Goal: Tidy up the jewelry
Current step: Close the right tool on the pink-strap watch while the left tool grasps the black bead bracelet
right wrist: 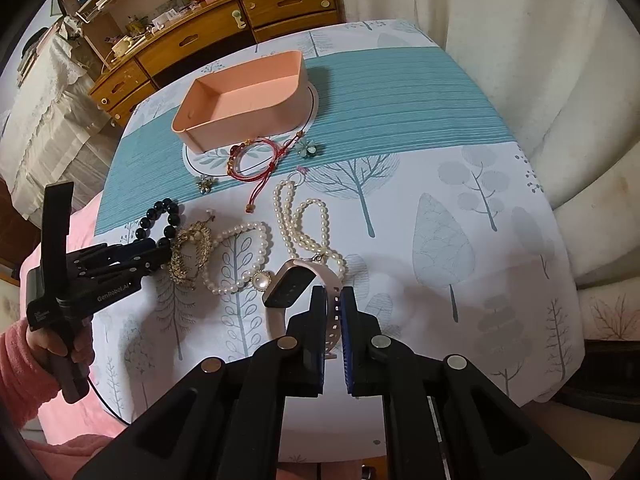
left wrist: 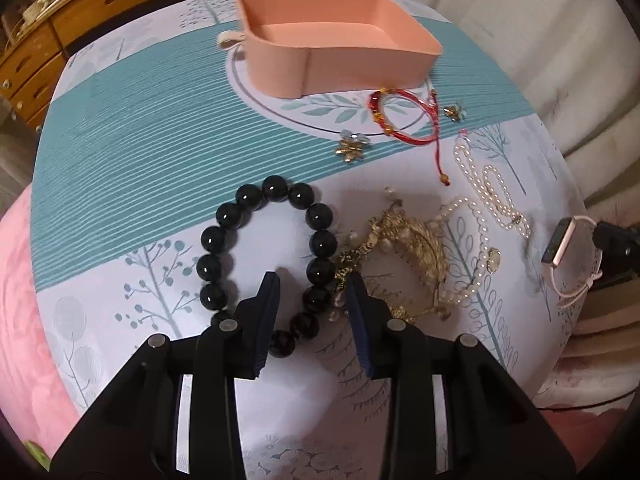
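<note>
A pink open box (left wrist: 340, 56) stands at the far side of the table; it also shows in the right wrist view (right wrist: 244, 104). My left gripper (left wrist: 314, 280) is open, its jaws on either side of the near right part of a black bead bracelet (left wrist: 224, 216). My right gripper (right wrist: 333, 294) is shut on the pale strap of a pink smartwatch (right wrist: 290, 282), which also shows in the left wrist view (left wrist: 560, 244). A gold ornament (left wrist: 404, 240), a pearl bracelet (right wrist: 236, 260), a pearl necklace (right wrist: 304, 220) and a red cord bracelet (left wrist: 404, 118) lie between.
Two small flower brooches (left wrist: 352, 146) (left wrist: 454, 112) lie near the box. A wooden drawer cabinet (right wrist: 208, 36) stands behind the table. White cushions (right wrist: 540, 60) are to the right, pink fabric (left wrist: 24, 320) to the left.
</note>
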`<state>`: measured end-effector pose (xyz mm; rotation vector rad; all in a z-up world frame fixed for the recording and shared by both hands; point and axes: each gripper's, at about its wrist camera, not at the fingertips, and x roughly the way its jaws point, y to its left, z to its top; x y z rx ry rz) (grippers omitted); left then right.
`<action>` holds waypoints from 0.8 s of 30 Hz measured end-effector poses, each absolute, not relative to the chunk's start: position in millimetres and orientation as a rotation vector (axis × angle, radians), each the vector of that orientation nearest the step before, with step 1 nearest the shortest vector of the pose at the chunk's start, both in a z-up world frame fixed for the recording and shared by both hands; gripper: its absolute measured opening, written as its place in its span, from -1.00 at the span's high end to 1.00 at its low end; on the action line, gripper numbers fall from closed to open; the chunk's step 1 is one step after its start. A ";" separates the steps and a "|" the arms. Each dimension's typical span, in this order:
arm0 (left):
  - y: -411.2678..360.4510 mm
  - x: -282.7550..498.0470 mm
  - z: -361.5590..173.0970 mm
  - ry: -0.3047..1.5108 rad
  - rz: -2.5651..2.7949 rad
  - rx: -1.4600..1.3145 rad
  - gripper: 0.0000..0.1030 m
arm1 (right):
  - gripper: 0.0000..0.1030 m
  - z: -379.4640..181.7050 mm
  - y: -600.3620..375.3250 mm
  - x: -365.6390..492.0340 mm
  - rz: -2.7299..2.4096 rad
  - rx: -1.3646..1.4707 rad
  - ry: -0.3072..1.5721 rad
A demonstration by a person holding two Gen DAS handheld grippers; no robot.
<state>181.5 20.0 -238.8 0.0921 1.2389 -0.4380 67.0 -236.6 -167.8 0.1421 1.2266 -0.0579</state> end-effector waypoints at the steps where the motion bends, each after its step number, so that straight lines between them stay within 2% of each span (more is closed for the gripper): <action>1: 20.3 181.9 -238.9 1.240 -0.434 0.090 0.40 | 0.88 -167.5 -236.1 66.7 -0.060 0.142 1.226; 10: 34.5 186.2 -239.1 1.251 -0.403 0.035 0.40 | 0.88 -163.7 -233.6 66.3 -0.065 0.142 1.217; 14: 25.4 185.2 -239.5 1.232 -0.402 0.114 0.40 | 0.87 -165.6 -233.8 63.9 -0.064 0.144 1.226; 18: 20.6 188.3 -238.6 1.247 -0.423 0.084 0.73 | 0.88 -164.5 -235.4 64.4 -0.060 0.156 1.219; 24: 24.2 196.2 -239.4 1.280 -0.390 -0.018 0.77 | 0.88 -157.9 -238.4 71.0 -0.040 0.173 1.192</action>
